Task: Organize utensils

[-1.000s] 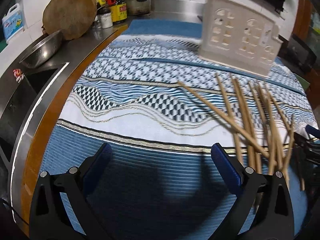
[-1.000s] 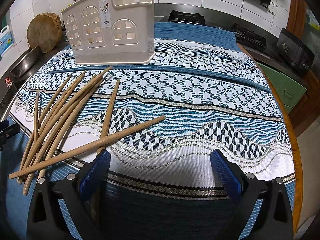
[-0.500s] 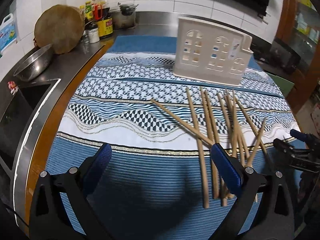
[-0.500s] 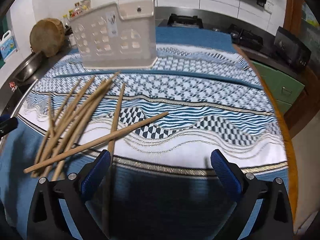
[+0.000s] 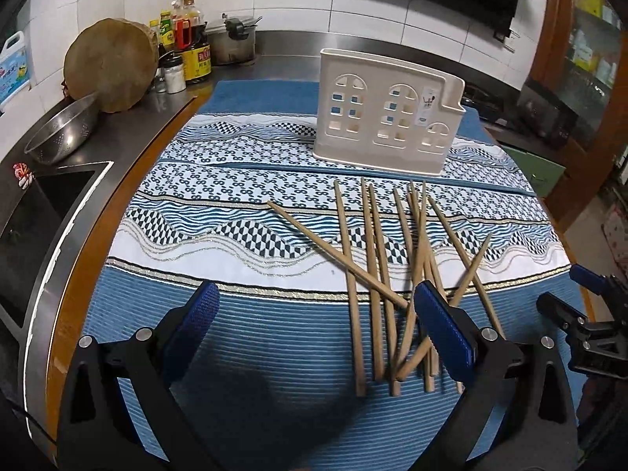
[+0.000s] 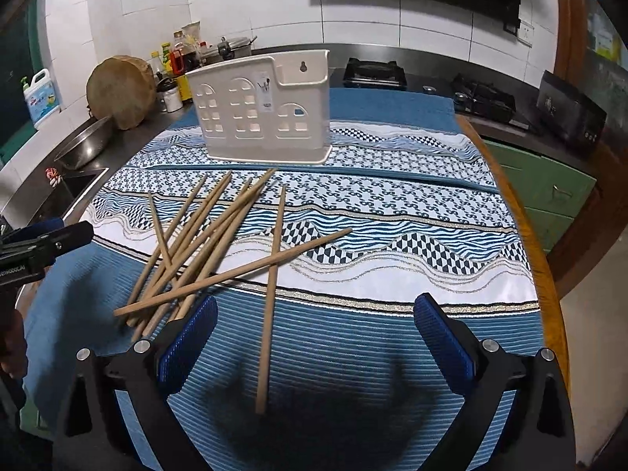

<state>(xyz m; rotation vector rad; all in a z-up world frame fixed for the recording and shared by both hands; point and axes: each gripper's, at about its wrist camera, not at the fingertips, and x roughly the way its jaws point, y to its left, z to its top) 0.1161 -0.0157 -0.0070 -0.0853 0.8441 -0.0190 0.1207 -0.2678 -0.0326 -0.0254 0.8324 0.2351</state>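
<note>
Several wooden chopsticks [image 5: 396, 271] [image 6: 212, 243] lie loose and crossed on the patterned blue-and-white cloth [image 5: 235, 212] [image 6: 392, 219]. Behind them stands an empty cream plastic utensil holder [image 5: 386, 115] [image 6: 263, 112] with window-shaped cut-outs. My left gripper [image 5: 312, 310] is open above the cloth's near edge, its right finger [image 5: 443, 327] over the chopsticks' near ends. My right gripper [image 6: 312, 329] is open too, one chopstick [image 6: 271, 294] running between its fingers and untouched. Each gripper shows at the edge of the other's view.
A steel counter on the left carries a sink [image 5: 43, 212], a metal bowl [image 5: 62, 127], a round wooden block [image 5: 110, 64] and sauce bottles [image 5: 188, 55]. A gas hob [image 6: 482, 98] and a dark appliance [image 6: 569, 117] stand at the back right. The table's wooden rim [image 6: 545, 274] curves along the right.
Both grippers have pulled back and lifted, so the chopsticks and the holder look farther away. The chopsticks and the holder have not moved, and both grippers stay open.
</note>
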